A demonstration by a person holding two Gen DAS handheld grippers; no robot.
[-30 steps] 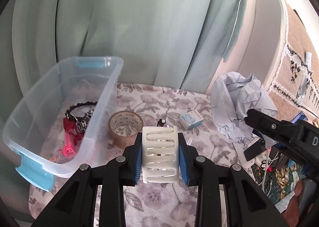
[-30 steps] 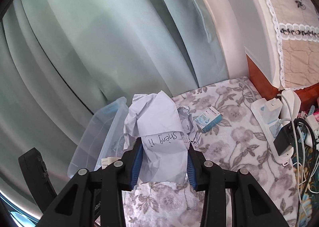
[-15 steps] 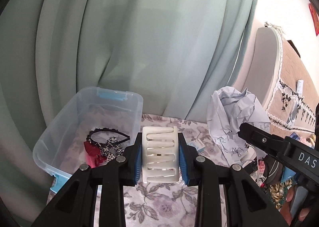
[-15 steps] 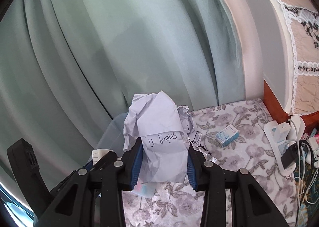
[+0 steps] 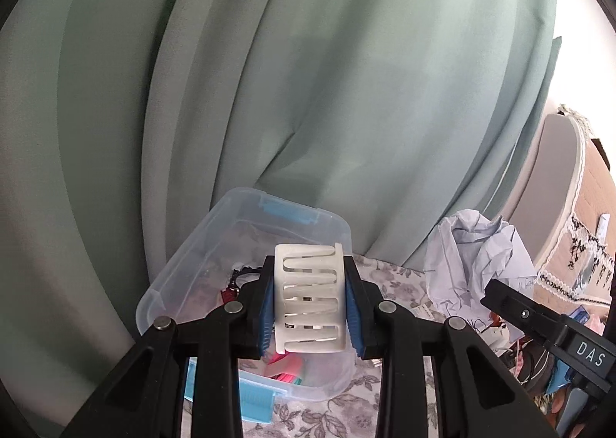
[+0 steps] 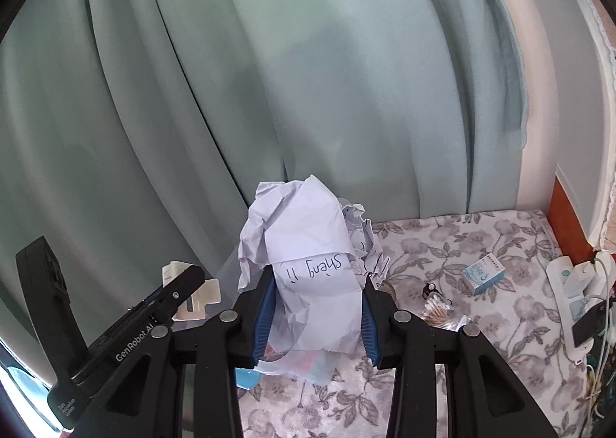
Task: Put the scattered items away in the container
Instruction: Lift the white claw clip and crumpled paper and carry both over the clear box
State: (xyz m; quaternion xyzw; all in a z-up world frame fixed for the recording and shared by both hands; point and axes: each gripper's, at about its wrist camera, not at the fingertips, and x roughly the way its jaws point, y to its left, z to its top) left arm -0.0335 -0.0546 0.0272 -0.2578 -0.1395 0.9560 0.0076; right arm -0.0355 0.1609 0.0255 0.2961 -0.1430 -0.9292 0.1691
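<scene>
My left gripper (image 5: pixel 310 307) is shut on a white hair claw clip (image 5: pixel 309 299), held in the air over the clear plastic bin (image 5: pixel 184 268) with blue latches. A dark headband and red and pink items lie in the bin, partly hidden by the clip. My right gripper (image 6: pixel 315 307) is shut on a crumpled sheet of white paper (image 6: pixel 308 245) with handwriting. The same paper (image 5: pixel 477 257) shows at the right of the left wrist view. In the right wrist view the left gripper (image 6: pixel 169 295) and its clip sit at the lower left.
On the floral cloth (image 6: pixel 442 245) lie a small blue-and-white box (image 6: pixel 484 273), a packet of cotton swabs (image 6: pixel 439 311) and a small dark item (image 6: pixel 430 288). A white power strip (image 6: pixel 573 295) with plugs and cables lies at the right edge. Green curtains (image 5: pixel 308 91) hang behind.
Both grippers rose and moved left toward the bin, each keeping its grip. The bin now lies under the clip; the tape roll has left the left wrist view.
</scene>
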